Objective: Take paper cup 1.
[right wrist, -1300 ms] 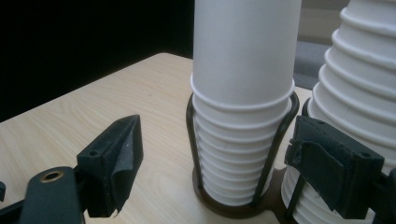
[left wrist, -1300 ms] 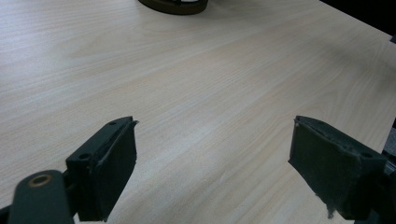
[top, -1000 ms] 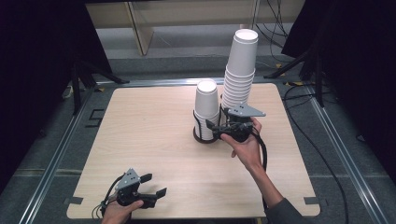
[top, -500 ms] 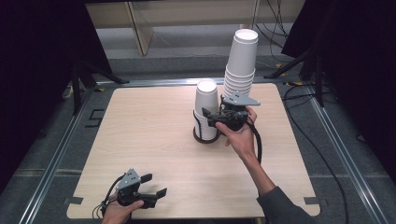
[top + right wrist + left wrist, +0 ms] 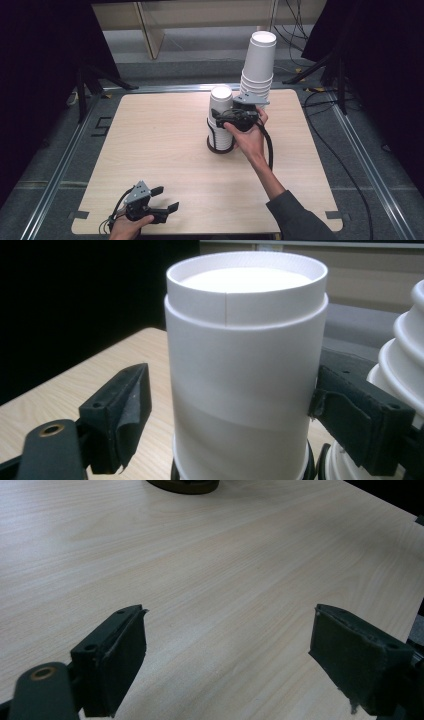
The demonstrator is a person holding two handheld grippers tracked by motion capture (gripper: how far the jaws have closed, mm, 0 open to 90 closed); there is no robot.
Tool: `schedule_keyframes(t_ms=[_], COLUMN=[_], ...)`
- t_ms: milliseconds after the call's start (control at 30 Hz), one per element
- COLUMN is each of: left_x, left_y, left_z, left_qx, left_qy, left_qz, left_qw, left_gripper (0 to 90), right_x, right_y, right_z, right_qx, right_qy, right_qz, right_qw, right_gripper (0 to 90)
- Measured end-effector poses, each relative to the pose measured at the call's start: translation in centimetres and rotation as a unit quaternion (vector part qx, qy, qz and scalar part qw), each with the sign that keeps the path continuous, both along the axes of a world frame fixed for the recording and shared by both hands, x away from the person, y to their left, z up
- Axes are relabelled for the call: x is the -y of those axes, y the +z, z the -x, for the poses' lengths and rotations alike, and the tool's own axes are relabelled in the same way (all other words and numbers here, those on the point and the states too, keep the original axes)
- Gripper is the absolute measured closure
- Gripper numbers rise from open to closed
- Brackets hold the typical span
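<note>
White paper cup stack (image 5: 220, 117), upside down in a dark ring base (image 5: 220, 148) mid-desk (image 5: 150, 150); my right tongs (image 5: 220, 120) straddle its top cup, jaws wide, right pad at the wall, left pad w/ a gap. Taller cup stack (image 5: 258, 65) just beside. My left tongs (image 5: 167, 200) sit apart, empty, at desk's near edge.

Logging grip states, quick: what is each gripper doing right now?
Left gripper: open, empty, above the table.
Right gripper: open around the short cup stack, left pad clear.
</note>
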State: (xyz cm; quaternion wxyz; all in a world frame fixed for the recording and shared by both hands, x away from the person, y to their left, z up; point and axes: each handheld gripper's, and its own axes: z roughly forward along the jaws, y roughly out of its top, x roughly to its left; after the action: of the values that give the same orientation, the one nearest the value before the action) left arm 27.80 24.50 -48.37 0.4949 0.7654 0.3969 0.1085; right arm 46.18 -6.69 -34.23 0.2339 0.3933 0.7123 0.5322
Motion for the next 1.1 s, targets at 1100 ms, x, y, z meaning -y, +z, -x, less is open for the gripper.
schedule_keyframes(t_ms=[1100], left_x=[0.2], left_y=[0.0], left_z=[0.1], left_qx=[0.002], left_qy=[-0.006], left_qz=[0.002], left_qw=[1.0], left_gripper=[14.3], right_x=[-2.3], right_y=[0.0], right_z=[-2.1], right_qx=[-0.025], right_qy=[-0.068], right_qz=[0.005], right_qw=[0.9974], right_gripper=[17.2])
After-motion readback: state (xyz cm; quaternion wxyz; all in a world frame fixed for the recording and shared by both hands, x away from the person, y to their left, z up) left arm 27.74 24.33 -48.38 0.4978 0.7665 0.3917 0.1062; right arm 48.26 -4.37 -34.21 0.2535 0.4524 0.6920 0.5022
